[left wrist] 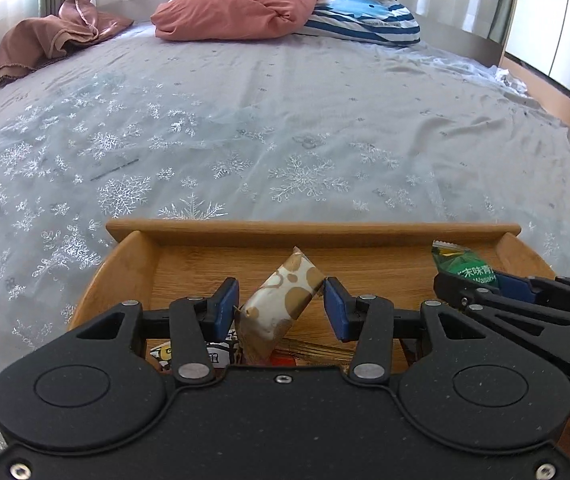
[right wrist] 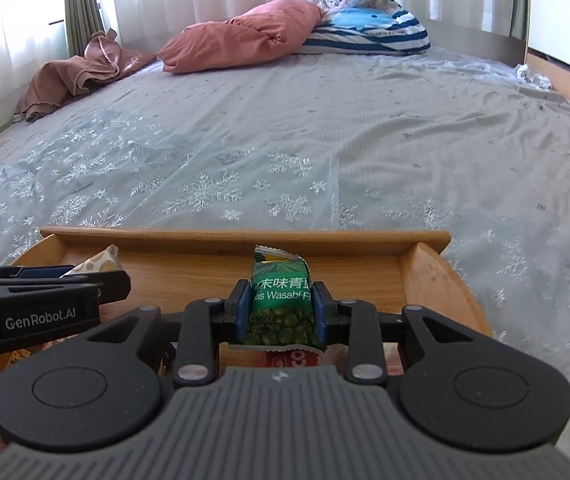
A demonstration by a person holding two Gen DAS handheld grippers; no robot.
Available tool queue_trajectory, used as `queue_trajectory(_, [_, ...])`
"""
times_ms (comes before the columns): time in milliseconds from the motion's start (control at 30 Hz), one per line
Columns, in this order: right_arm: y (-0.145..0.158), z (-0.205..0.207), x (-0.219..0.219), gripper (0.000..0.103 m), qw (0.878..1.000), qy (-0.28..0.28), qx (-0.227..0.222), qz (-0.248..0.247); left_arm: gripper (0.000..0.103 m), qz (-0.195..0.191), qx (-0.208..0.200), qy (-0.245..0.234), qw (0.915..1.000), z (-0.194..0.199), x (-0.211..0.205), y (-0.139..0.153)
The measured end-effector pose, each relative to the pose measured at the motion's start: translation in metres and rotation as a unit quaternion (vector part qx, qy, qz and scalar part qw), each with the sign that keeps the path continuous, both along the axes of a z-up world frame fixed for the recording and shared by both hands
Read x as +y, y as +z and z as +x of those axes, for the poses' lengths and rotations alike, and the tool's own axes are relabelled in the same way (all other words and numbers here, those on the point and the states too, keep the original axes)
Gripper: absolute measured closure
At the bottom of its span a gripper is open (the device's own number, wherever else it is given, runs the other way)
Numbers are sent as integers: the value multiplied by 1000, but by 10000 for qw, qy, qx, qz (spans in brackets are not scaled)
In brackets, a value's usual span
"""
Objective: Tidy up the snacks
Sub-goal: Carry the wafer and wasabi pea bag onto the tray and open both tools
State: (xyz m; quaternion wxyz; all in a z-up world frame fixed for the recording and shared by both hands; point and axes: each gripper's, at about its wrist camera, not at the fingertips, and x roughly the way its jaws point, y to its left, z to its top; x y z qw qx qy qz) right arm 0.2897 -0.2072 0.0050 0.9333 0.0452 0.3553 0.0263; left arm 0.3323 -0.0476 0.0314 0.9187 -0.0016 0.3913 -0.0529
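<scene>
A wooden tray (left wrist: 309, 230) (right wrist: 245, 236) lies on the bed just ahead of both grippers. My left gripper (left wrist: 281, 304) is shut on a cream packet with gold spots (left wrist: 285, 292). The packet sits slantwise between the blue pads, above the tray floor. My right gripper (right wrist: 281, 304) is shut on a green wasabi pea packet (right wrist: 281, 292), held upright over the right half of the tray. The right gripper (left wrist: 465, 280) and its green packet (left wrist: 457, 264) also show at the right of the left wrist view. The left gripper (right wrist: 117, 280) appears at the left of the right wrist view.
More snack wrappers lie in the tray's near part, one white and yellow (left wrist: 217, 354), one red (right wrist: 293, 358). A snowflake-print sheet (left wrist: 285, 128) covers the bed. At the far end are a pink pillow (left wrist: 237, 10), a striped pillow (left wrist: 361, 12) and a brown cloth (left wrist: 53, 40).
</scene>
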Motion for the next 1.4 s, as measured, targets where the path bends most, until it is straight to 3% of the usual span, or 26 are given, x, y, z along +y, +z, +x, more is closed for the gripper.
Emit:
queue_trajectory(33, [-1, 0, 1, 67, 10000, -1, -13, 4, 67, 29, -2, -14, 10000, 0, -1, -1])
queue_trajectory(233, [-1, 2, 3, 66, 10000, 18, -23, -32, 72, 1, 85, -64, 9999, 4, -4, -6])
queue_trajectory(833, [-1, 4, -3, 64, 9998, 12, 9, 203, 72, 152, 71, -121, 9998, 3, -9, -10])
queue_trajectory(933, [-1, 3, -5, 52, 9995, -2, -4, 308, 67, 174, 68, -96, 9998, 1, -8, -10])
queue_trajectory(1100, [1, 1, -8, 47, 9990, -27, -44, 435, 61, 201, 58, -89, 9997, -3, -3, -9])
queue_trajectory(1400, [6, -11, -8, 41, 9987, -33, -113, 503, 30, 202, -26, -97, 9997, -17, 7, 0])
